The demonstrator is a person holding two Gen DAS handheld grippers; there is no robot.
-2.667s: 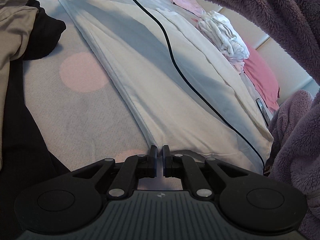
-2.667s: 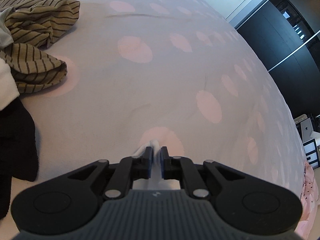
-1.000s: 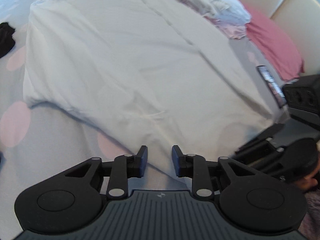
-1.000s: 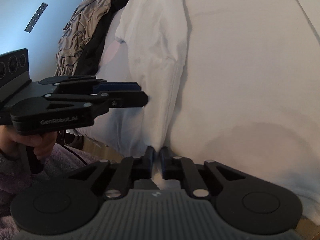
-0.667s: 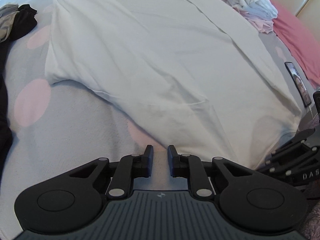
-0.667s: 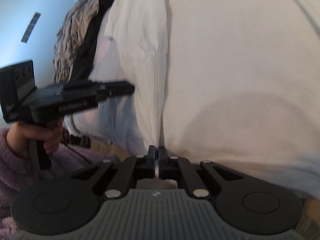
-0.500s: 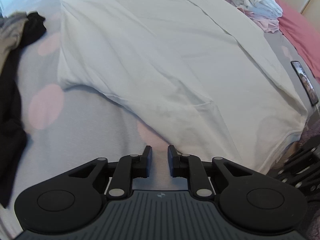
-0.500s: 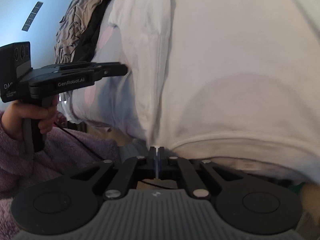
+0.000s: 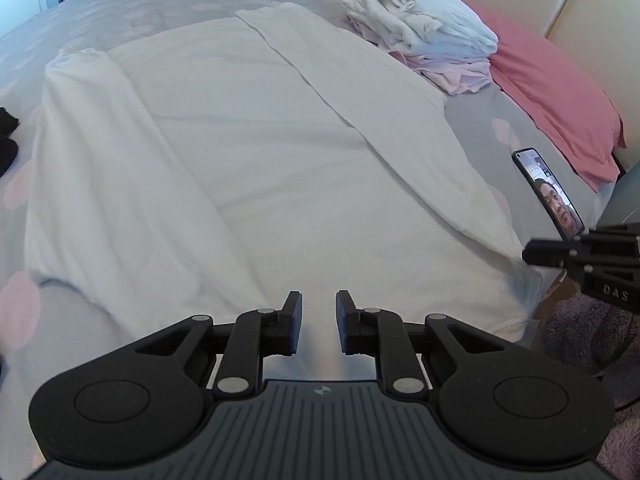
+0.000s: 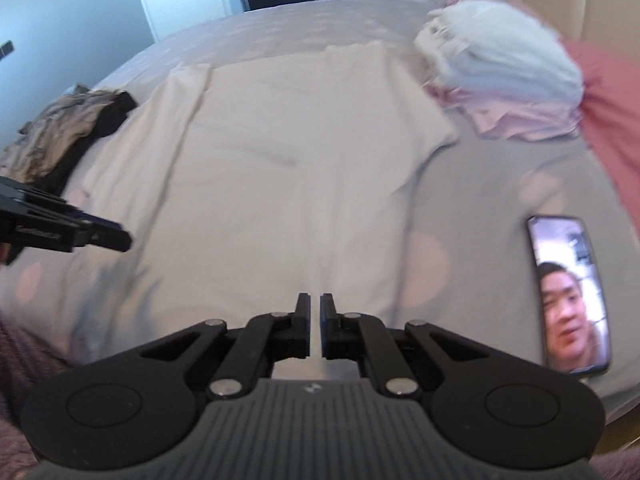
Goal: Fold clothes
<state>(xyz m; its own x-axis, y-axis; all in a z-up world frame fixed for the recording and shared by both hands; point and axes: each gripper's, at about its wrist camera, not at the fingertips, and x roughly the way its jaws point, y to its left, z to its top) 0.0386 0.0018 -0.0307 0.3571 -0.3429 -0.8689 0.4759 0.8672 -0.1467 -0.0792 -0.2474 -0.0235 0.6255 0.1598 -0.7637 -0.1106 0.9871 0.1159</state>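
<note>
A large white garment (image 9: 256, 168) lies spread flat on the grey bed with pink dots (image 9: 132, 12), both long sides folded in. It also shows in the right wrist view (image 10: 288, 184). My left gripper (image 9: 318, 318) is open and empty, just above the garment's near edge. My right gripper (image 10: 314, 312) has a narrow gap between its jaws, holds nothing, and hovers over the near hem. Each gripper shows in the other's view, the right one at the garment's near right corner (image 9: 560, 252), the left one at its left side (image 10: 92, 236).
A stack of folded white and pink clothes (image 9: 424, 36) sits at the far right beside a pink pillow (image 9: 560, 96). A phone with a lit screen (image 10: 568, 292) lies on the bed to the right. Unfolded tan and black clothes (image 10: 68, 140) lie at the far left.
Both grippers let go of the garment and pulled back from its near edge. The right gripper opened slightly, the left opened wider. The garment now lies flat.
</note>
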